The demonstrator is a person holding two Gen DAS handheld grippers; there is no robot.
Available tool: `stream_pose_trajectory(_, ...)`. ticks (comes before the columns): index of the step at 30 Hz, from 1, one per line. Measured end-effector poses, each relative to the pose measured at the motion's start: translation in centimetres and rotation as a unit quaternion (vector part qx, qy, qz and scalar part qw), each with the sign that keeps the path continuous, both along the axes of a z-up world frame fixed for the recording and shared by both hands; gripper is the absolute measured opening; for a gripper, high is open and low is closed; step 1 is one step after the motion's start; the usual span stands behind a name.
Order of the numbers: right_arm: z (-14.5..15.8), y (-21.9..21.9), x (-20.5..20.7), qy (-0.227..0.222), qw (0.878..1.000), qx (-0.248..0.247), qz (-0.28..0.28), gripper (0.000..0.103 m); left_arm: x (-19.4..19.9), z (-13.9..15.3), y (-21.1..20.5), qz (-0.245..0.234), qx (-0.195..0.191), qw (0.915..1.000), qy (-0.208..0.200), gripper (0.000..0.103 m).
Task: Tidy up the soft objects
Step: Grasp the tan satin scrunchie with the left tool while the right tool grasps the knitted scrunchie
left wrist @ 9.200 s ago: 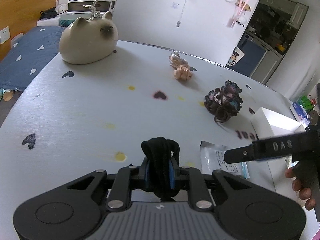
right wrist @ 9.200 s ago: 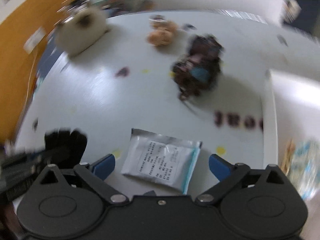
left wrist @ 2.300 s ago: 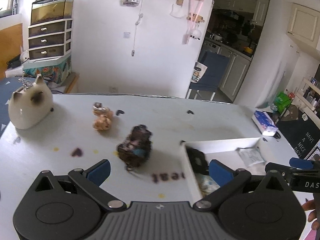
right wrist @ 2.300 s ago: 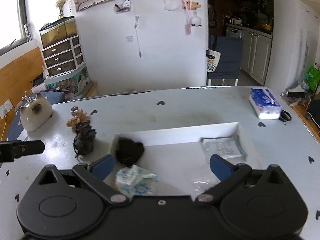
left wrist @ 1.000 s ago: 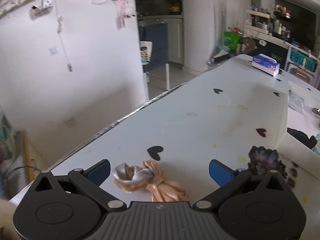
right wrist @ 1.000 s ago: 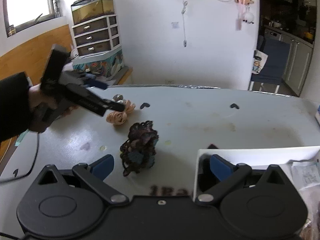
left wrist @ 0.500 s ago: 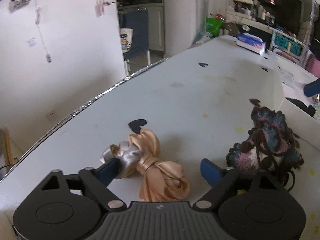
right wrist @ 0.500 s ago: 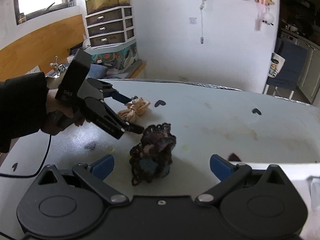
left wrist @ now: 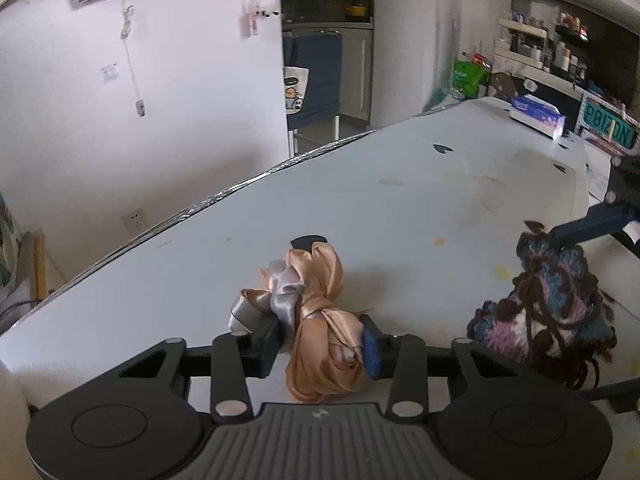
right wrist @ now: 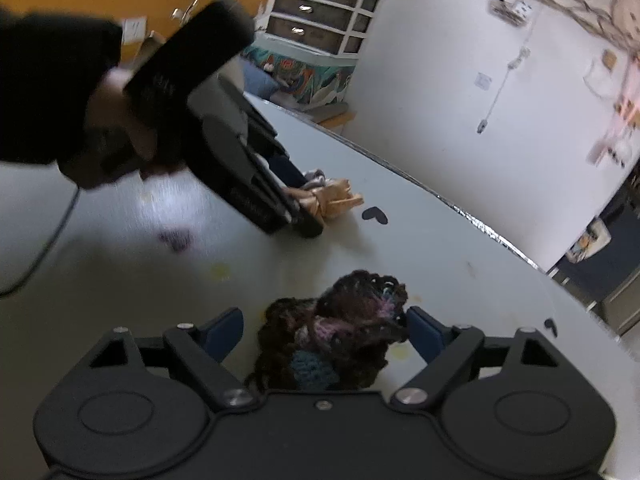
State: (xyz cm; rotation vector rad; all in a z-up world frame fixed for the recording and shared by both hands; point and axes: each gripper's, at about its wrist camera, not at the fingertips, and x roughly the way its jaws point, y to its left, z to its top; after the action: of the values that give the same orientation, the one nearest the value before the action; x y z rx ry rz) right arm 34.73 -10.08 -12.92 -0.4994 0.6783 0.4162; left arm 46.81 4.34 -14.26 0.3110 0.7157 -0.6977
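Closing on the satin scrunchies (left wrist: 316, 312), the left hand-held gripper (left wrist: 320, 344) has its two pads pressed into either side of the peach-and-silver bundle, narrow enough that the fabric bulges between them; it looks like a grip that is made or very nearly made, with the bundle still resting on the counter (left wrist: 400, 208). Squeezing across the knotted middle makes sense, since loose satin loops would slip out of a hold taken at one edge.

The right hand-held gripper (right wrist: 324, 332) is wide, its blue pads standing on either side of the dark crochet piece (right wrist: 340, 336). One pad seems to brush the yarn on the right, while the other is clear of it on the left, so nothing is clamped yet. The piece sits on the counter between the fingers, well placed for a simple squeeze. In the left wrist view, the same crochet piece (left wrist: 552, 304) lies just beside the scrunchies, with a blue fingertip of the right tool at its top.

Both soft things are being approached at once, likely so they can be carried together to wherever they are collected; no container shows clearly in these views. The main risk is yarn strands trailing or snagging, and satin slipping if the grip is light. A tissue pack (left wrist: 536, 114) lies at the far end of the counter, well apart.
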Motion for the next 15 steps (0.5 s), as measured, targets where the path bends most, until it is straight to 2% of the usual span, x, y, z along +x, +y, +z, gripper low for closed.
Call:
stream_pose_trajectory(7,-2.4,1.1,-0.1,-0.019,0.998,-0.063,0.019,0.081,-0.4,-0.1,0.0,0.022,-0.011,0.9997,0.001,0.038)
stream_pose_trajectory(9,-2.7,1.3,-0.4,-0.033,0.997,-0.07,0.025,0.069,-0.4,-0.1,0.0,0.029,-0.015,0.9995,0.002,0.036)
stream_pose_trajectory(15,-2.1,1.5,-1.3,-0.035,0.997,-0.062,0.023,0.05,-0.7,0.1,0.2,0.052,-0.026,0.9982,0.011,0.031)
